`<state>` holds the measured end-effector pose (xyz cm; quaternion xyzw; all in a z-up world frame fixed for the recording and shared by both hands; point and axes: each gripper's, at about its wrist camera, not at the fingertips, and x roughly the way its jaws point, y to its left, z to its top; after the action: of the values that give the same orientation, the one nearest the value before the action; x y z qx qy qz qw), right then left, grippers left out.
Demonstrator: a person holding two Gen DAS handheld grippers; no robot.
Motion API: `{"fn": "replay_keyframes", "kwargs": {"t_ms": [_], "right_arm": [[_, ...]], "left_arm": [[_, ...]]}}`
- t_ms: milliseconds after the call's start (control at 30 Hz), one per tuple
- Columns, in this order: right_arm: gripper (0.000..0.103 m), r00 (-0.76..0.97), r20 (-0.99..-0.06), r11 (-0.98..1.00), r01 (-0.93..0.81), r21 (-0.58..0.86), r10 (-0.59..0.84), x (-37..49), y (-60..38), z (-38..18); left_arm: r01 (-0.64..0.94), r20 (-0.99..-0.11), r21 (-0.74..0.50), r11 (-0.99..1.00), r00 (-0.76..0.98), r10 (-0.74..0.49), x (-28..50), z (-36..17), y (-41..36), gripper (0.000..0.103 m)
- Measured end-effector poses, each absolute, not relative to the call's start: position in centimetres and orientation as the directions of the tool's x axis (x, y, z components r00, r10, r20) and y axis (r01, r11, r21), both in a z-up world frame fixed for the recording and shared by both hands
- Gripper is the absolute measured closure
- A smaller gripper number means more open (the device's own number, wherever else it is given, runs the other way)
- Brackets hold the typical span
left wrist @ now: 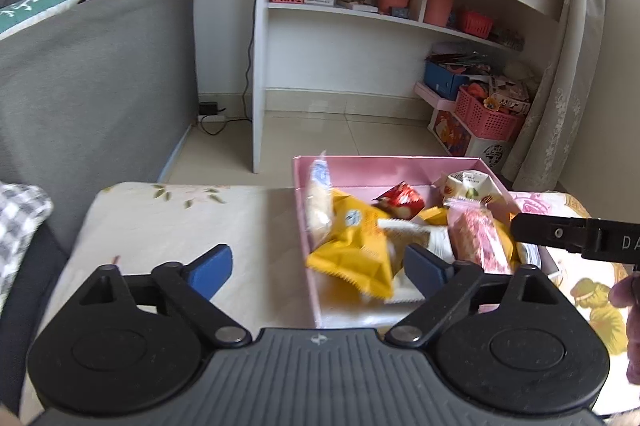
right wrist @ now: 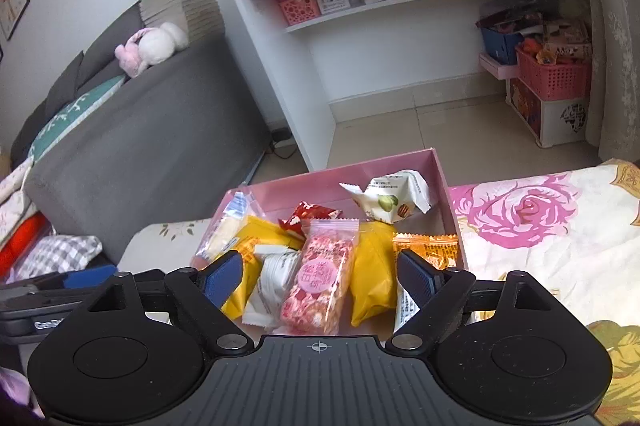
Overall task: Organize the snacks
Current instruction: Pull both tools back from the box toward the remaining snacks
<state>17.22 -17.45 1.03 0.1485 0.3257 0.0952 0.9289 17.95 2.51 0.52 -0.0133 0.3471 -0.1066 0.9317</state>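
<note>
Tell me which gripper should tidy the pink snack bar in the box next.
Probably the right gripper: its open jaws frame the pink snack bar in the pink box. The left gripper, also open, straddles the box's left wall.

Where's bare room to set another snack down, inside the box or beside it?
Inside the pink box, bare floor remains only along the far wall, between the red packet and white nut packet; the near half is crowded. The cloth-covered surface left of the box is bare.
</note>
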Motion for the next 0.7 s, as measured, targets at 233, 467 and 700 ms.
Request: {"fn": "replay_keyframes", "kwargs": {"t_ms": [233, 467, 700], "right_arm": [[0.009, 0.753, -0.628, 0.966, -0.042, 0.257, 0.199, 15.1, -15.7, 1.7], [0.006, 0.762, -0.624, 0.974, -0.035, 0.226, 0.172, 12.1, -14.8, 2.7], [0.006, 0.773, -0.620, 0.986, -0.037, 0.164, 0.132, 9.5, -13.9, 3.0]], "left_arm": [[0.152, -0.654, -0.149, 0.977, 0.726, -0.213, 15.8, 0.9, 4.0, 0.000], [0.160, -0.680, -0.141, 0.977, 0.702, -0.213, 13.9, 0.7, 3.7, 0.000], [0.182, -0.683, -0.127, 0.975, 0.697, -0.219, 12.4, -0.4, 3.3, 0.000]]}}
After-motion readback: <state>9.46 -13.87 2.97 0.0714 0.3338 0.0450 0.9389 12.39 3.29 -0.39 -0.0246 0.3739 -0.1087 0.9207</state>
